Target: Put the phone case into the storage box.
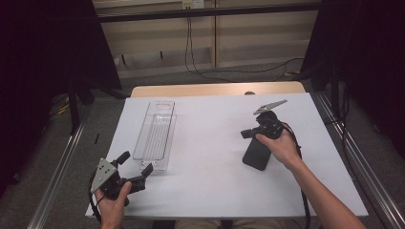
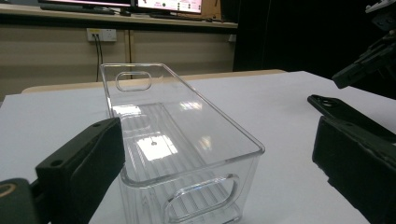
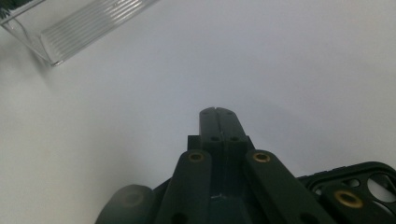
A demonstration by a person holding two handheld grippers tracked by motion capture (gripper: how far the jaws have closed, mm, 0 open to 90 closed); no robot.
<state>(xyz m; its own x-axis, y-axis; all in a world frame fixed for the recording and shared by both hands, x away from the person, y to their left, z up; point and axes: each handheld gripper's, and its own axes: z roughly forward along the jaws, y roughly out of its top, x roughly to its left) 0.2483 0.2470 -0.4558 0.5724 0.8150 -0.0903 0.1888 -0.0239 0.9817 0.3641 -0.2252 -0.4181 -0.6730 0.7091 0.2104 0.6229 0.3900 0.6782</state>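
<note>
A clear plastic bin [image 1: 155,131] lies lengthwise on the left half of the white table cover [image 1: 210,157]. My left gripper [image 1: 137,162] rests at the bin's near end with its jaws open; in the left gripper view [image 2: 217,135] the near handle end of the bin [image 2: 187,140] stands between them, untouched. A black phone case [image 1: 257,153] lies flat on the right half. My right gripper [image 1: 244,133] hovers just above the case's far end, pointing left, shut with nothing between its fingers. In the right gripper view [image 3: 218,112] the case [image 3: 369,179] is at lower right.
The wooden table edge [image 1: 215,89] runs along the back, with cables on the floor beyond it. Metal rails [image 1: 57,171] flank the table on both sides. White cover lies bare between the bin and the case. The right gripper [image 2: 369,58] also appears far right in the left gripper view.
</note>
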